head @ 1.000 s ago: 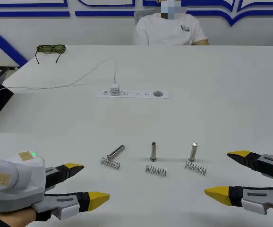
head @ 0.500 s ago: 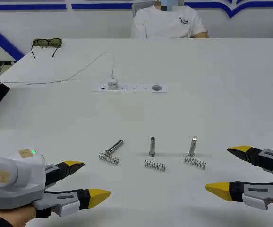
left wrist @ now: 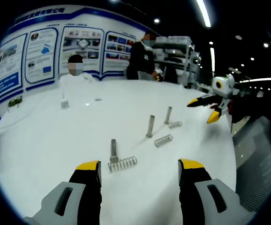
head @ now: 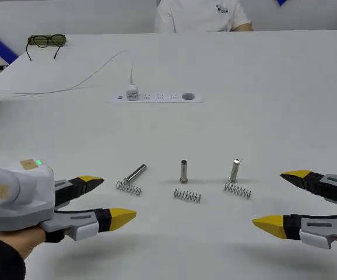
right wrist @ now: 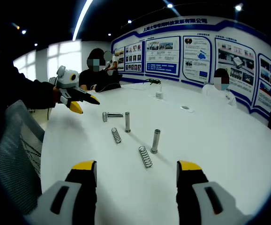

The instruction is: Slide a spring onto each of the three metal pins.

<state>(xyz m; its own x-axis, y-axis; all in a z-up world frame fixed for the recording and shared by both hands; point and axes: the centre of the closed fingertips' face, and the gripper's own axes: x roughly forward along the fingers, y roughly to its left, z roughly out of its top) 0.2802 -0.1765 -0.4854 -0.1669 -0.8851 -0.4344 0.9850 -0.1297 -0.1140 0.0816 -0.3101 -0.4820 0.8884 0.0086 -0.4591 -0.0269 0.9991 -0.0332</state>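
Three metal pins stand in a row on the white table: the left pin (head: 136, 173) lies on its side, the middle pin (head: 183, 171) and the right pin (head: 234, 170) stand upright. A loose spring lies in front of each: left spring (head: 128, 188), middle spring (head: 187, 195), right spring (head: 238, 191). My left gripper (head: 117, 199) hovers open just left of the left spring, which lies ahead of its jaws (left wrist: 122, 163). My right gripper (head: 269, 198) is open, right of the right spring (right wrist: 145, 156). Neither holds anything.
A white power strip (head: 155, 97) with a plugged-in adapter and a cable lies at mid-table. Dark glasses (head: 45, 41) rest at the far left. A person in a white shirt (head: 197, 14) sits at the far side.
The head camera has tilted down, so everything sits higher in the picture. Both grippers stay open at the sides; pins and springs lie as before.
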